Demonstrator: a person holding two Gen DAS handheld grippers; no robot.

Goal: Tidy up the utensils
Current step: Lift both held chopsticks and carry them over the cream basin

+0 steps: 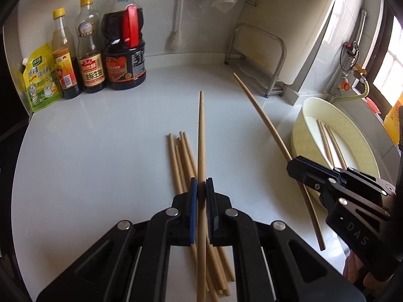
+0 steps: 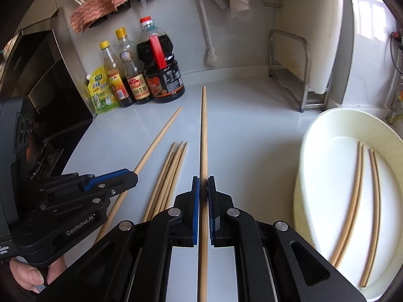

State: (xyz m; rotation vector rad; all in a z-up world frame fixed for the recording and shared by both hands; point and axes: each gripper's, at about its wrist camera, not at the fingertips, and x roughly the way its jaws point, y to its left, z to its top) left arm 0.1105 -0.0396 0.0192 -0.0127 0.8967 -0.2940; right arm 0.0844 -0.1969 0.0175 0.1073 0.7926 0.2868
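Right tool (image 2: 203, 191) clamps one chopstick (image 2: 203, 130) running forward along its fingers, and the cream basin (image 2: 312, 136) holding four chopsticks lies just to its right. Left tool (image 1: 201, 191) clamps another chopstick (image 1: 200, 136) above the table's (image 1: 100, 151) pile (image 1: 180, 161), farther from the basin.
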